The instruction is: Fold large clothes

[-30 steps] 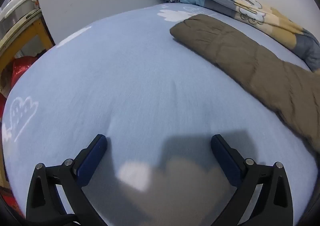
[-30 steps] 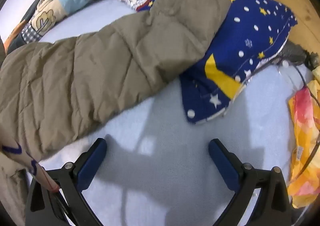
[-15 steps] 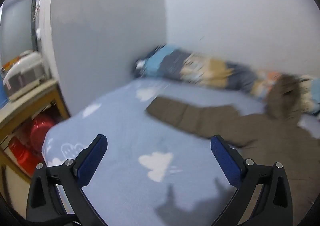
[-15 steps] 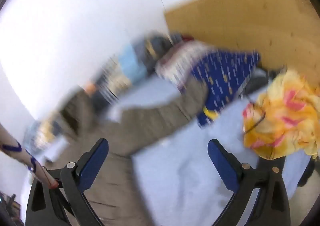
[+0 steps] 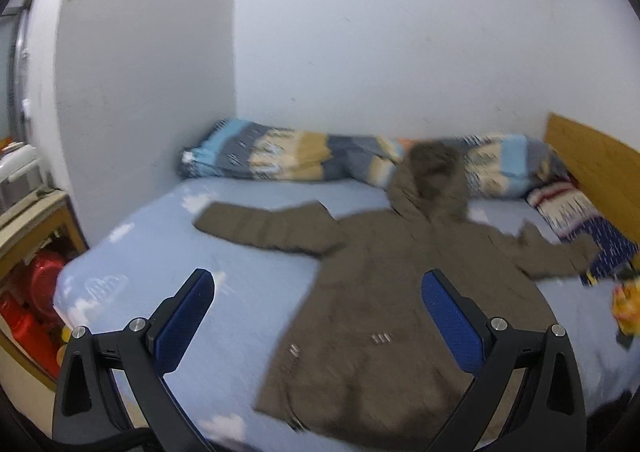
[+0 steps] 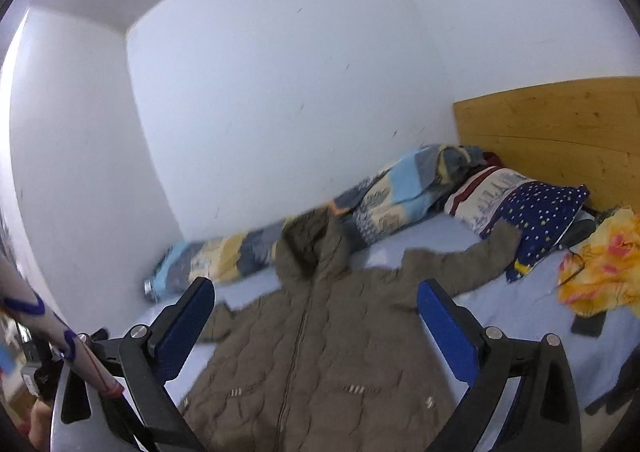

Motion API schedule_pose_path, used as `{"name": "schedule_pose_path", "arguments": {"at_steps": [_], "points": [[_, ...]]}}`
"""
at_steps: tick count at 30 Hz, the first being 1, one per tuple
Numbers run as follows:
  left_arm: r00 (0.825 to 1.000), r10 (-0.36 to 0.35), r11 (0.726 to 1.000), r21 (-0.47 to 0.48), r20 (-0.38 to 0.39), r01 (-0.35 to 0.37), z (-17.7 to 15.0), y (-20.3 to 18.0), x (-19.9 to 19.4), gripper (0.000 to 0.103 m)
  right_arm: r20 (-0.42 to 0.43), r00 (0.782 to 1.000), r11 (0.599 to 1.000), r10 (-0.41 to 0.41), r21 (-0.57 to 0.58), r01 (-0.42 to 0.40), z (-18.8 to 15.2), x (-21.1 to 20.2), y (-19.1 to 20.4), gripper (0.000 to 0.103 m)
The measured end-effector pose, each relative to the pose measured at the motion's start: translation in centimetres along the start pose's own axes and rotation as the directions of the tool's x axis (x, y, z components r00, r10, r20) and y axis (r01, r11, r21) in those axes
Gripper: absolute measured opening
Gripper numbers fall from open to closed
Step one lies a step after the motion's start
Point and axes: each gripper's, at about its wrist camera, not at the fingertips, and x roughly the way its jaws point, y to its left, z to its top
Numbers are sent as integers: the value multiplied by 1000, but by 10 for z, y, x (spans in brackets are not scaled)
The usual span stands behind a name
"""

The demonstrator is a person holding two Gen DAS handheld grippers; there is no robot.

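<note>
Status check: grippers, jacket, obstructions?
Left gripper and right gripper open, empty. Brown quilted hooded jacket spread flat, unfolded. One sleeve tip on star-print navy pillow.

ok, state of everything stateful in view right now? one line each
Left gripper: open, empty, held above the bed.
Right gripper: open, empty.
Brown hooded jacket: unfolded, spread flat front-up, zipper closed, sleeves out to both sides.
Star-print pillow: lying at the headboard, one sleeve end resting against it.
Yellow cloth: crumpled.
</note>
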Motion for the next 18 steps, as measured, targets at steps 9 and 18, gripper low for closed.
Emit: {"name": "schedule_pose_path", "arguments": {"at_steps": [9,18], "points": [[994,-32,996,77,-103,40,-47,-29,6,103,-146,987,988,-61,-152,39,-50,19,53,103],[991,-39,994,95,-127,51,-53,-24,11,103,-177,983,970,-46,-243,1,-59,29,82,103]]}}
